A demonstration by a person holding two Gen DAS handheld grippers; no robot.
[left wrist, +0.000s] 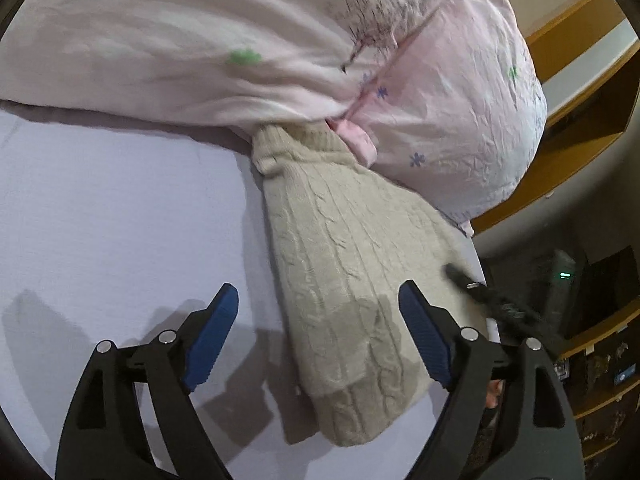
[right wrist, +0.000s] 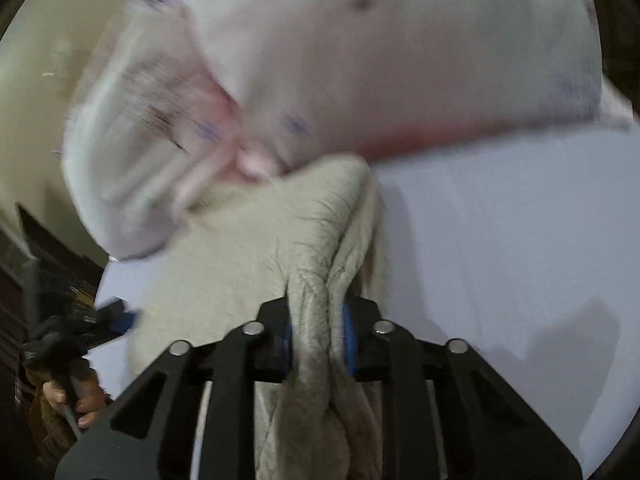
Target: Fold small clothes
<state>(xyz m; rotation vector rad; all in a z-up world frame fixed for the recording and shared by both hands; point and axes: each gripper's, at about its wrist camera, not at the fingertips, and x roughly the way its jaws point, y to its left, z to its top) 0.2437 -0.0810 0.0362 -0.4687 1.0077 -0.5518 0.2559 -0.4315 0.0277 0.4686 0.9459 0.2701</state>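
Item 1: your left gripper (left wrist: 318, 340), jaws spread wide and empty, hanging just above the lavender sheet (left wrist: 120, 208) with its right blue pad over the garment.

Item 2: beige cable-knit sweater (left wrist: 352, 288), lying on the sheet, its far end tucked under the pink floral pillow (left wrist: 280, 32).

Item 3: your right gripper (right wrist: 318, 340), fingers clamped on a bunched fold of the sweater (right wrist: 312, 248), cloth lifted off the sheet (right wrist: 500, 240).

Item 4: pillow (right wrist: 380, 60), heavily blurred; it appears to rest on the sweater's far edge.

Item 5: wooden shelving (left wrist: 580, 92), beyond the bed's right side.
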